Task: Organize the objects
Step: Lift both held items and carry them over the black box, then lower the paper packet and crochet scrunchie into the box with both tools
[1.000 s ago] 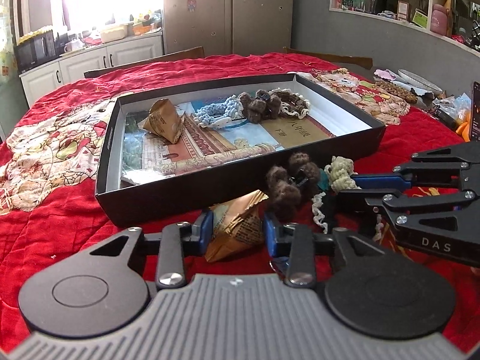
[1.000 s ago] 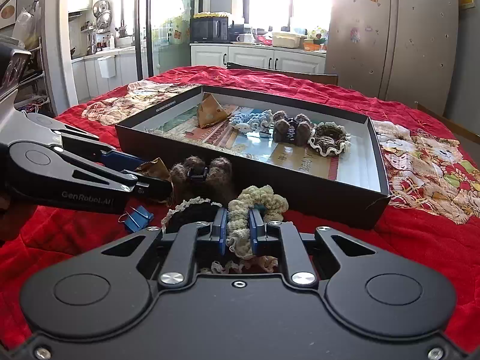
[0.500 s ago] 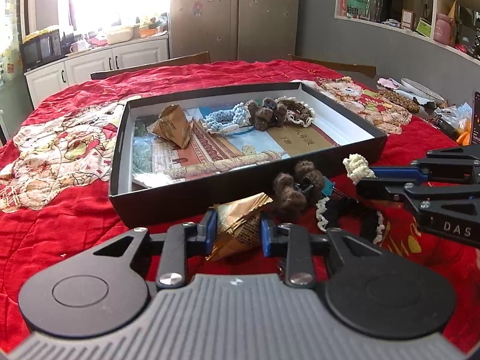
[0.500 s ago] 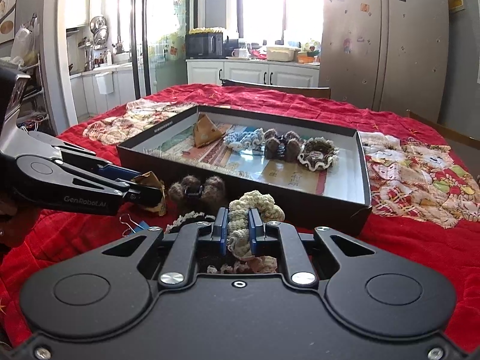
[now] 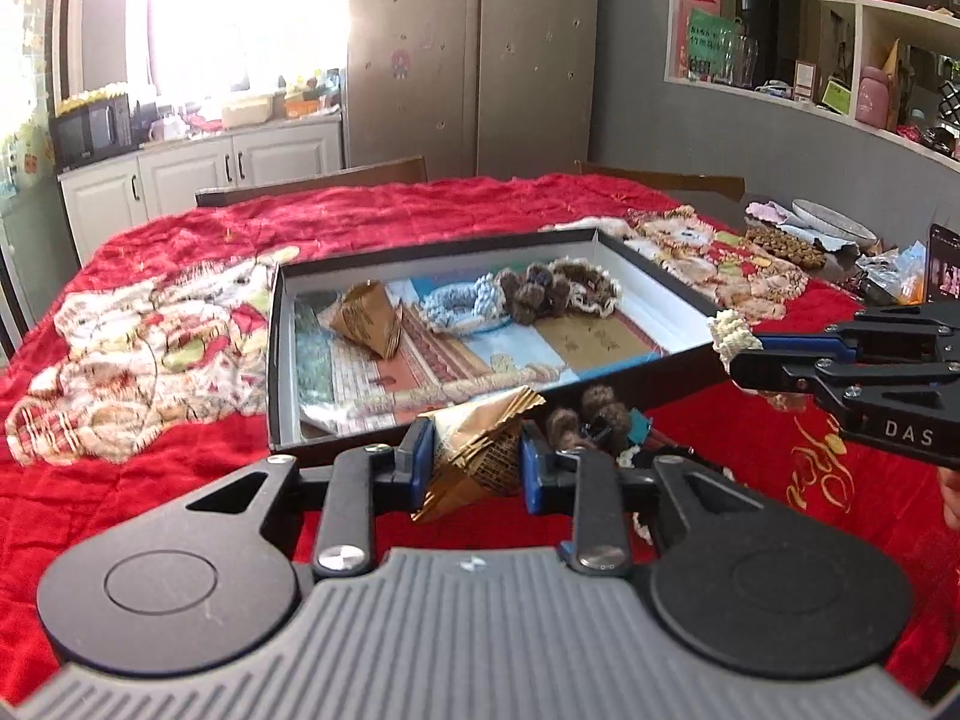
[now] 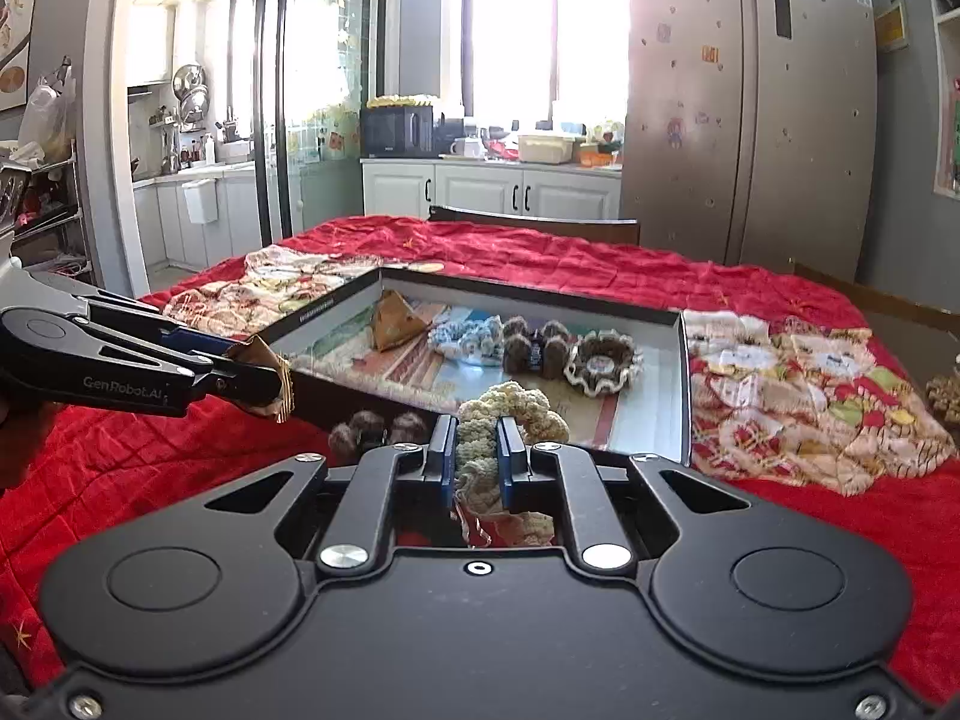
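My left gripper (image 5: 474,447) is shut on a gold-brown folded paper packet (image 5: 480,468), held just above the red cloth before the near wall of a black shallow box (image 5: 277,360). Seen from the right wrist, the left gripper (image 6: 267,381) carries the packet (image 6: 283,387) by the box's left corner. My right gripper (image 6: 477,441) is shut on a cream crocheted scrunchie (image 6: 510,405), which in the left wrist view pokes out of the right gripper (image 5: 741,354) as a cream tuft (image 5: 729,329). A brown pom-pom hair tie (image 5: 591,417) lies on the cloth.
Inside the box lie another packet (image 5: 366,321), a blue scrunchie (image 5: 459,306), brown pom-poms (image 5: 531,291) and a brown-and-cream scrunchie (image 5: 591,288). A plate, beads and a phone (image 5: 945,264) crowd the table's right edge. Chair backs (image 5: 312,183) stand at the far side.
Both grippers have risen, each with its object; the cream scrunchie and the packet are off the cloth. The brown pom-pom tie stays on the table.
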The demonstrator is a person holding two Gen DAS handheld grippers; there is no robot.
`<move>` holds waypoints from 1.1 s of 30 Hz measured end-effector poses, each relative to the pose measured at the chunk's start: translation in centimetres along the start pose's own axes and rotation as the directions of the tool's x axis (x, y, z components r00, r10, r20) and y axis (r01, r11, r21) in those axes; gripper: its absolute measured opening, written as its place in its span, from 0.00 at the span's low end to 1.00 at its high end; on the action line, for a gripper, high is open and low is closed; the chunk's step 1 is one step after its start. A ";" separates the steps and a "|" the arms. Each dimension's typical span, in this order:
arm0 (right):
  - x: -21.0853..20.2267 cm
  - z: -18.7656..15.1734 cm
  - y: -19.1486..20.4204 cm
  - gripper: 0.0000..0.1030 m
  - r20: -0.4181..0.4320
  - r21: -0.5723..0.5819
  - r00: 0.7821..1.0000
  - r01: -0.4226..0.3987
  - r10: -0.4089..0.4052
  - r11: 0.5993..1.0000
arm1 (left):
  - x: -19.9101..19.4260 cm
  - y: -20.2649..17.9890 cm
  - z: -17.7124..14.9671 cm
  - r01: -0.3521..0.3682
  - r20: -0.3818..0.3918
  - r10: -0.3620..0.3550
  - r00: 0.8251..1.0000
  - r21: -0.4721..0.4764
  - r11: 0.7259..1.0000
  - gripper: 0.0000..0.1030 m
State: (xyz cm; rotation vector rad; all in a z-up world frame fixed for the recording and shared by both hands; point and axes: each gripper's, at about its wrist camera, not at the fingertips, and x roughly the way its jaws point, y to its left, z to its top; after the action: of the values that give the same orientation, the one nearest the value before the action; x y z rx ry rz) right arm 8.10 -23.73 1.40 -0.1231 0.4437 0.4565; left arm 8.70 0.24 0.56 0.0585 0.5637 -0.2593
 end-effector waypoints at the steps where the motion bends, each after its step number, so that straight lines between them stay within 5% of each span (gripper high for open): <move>1: -0.1 0.2 0.0 0.13 0.005 -0.003 1.000 0.001 -0.001 1.000 | -0.1 -0.1 0.2 -0.003 0.007 0.003 1.000 0.007 1.000 0.32; 18: 1.7 4.2 -0.3 0.13 0.067 -0.032 0.997 0.038 -0.035 0.999 | 0.7 -0.2 3.7 -0.013 0.078 0.013 0.997 -0.003 1.000 0.32; 33: 8.6 9.0 -2.3 0.13 0.054 -0.037 0.993 0.103 -0.101 0.994 | 6.3 0.4 8.8 -0.047 0.075 0.051 0.996 -0.049 0.998 0.33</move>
State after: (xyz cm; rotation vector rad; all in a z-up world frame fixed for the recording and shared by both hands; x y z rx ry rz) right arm 19.52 -20.45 5.76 -0.1709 0.3753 0.3675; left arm 18.58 -1.89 4.62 0.0171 0.4919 -0.1999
